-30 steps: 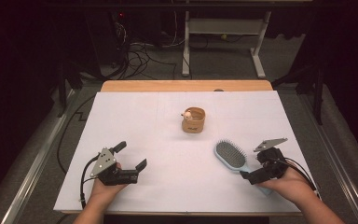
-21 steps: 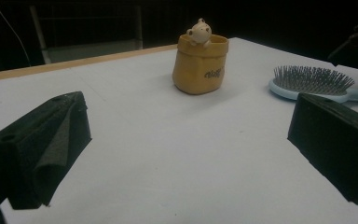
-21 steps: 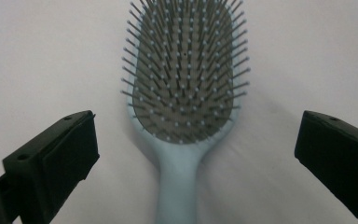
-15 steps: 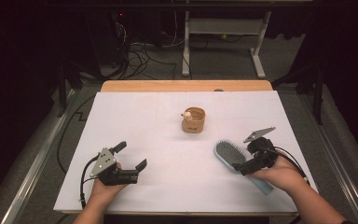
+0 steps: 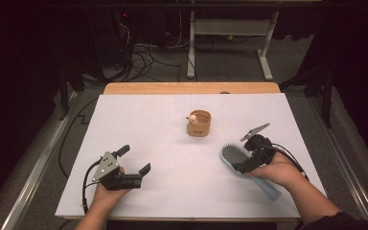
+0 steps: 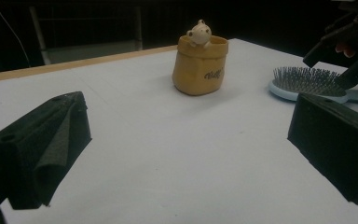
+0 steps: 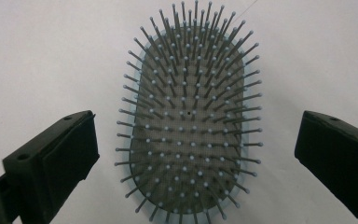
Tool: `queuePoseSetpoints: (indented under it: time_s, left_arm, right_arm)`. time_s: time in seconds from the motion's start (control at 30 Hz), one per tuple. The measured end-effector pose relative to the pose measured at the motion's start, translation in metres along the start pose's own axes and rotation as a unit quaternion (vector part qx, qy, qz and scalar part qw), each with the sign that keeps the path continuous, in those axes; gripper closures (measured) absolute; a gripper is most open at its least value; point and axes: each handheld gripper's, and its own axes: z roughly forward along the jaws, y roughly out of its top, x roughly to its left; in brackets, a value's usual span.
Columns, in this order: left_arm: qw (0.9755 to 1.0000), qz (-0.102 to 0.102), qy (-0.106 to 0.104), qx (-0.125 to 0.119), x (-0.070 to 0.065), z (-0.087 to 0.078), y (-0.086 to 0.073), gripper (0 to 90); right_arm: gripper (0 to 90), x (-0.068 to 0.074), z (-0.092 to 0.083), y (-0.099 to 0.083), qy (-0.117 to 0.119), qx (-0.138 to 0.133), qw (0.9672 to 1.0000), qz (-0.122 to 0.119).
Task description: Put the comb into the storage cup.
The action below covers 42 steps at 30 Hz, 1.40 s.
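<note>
Hairbrush (image 5: 235, 156), light blue, bristles up, lower right of frame on white worktop (image 5: 163, 139).
Right hand-held gripper (image 5: 246, 163) has moved over its head, jaws wide, nothing gripped; pickup looks imminent.

A grey three-cornered plate is being carried on the black left gripper (image 5: 135, 164), a black cable trailing behind. The right gripper (image 5: 242, 155) is being built alike; a dark sleeve (image 5: 338, 221) is being worn.
</note>
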Motion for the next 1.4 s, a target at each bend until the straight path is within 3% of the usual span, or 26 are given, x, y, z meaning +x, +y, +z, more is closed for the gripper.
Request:
queuePoseSetpoints:
  time_s: [0.07,0.1,0.73,0.93,1.0,1.07,1.4]
  left_arm:
    - [1.0000,-0.001,0.000,0.000,0.000,0.000,0.000,0.3]
    - [1.0000,-0.004,0.001,-0.001,0.000,0.000,0.000,0.3]
    - [1.0000,0.000,0.001,0.000,0.000,0.000,0.001,0.3]
    - [1.0000,-0.001,0.001,0.000,0.000,0.000,0.000,0.3]
    - [1.0000,0.001,0.000,0.002,0.001,0.000,0.000,0.3]
    - [1.0000,0.000,0.001,0.002,0.001,0.000,0.000,0.3]
    - [1.0000,-0.001,0.000,0.003,0.000,0.000,0.000,0.3]
  right_arm:
    - [0.2,0.001,0.002,0.001,-0.002,0.007,0.9999,0.012]
    - [0.2,-0.001,0.004,0.001,-0.003,0.004,1.0000,-0.001]
    - [0.9,0.003,0.028,0.004,-0.003,0.048,0.9988,-0.009]
    - [4.0,0.003,0.029,0.004,-0.012,0.054,0.9984,-0.012]
    - [5.5,0.004,0.030,0.004,-0.014,0.059,0.9981,0.003]
    - [6.6,0.003,0.032,0.004,-0.013,0.055,0.9984,-0.007]
    - [11.6,0.003,0.032,0.006,-0.010,0.057,0.9983,-0.011]
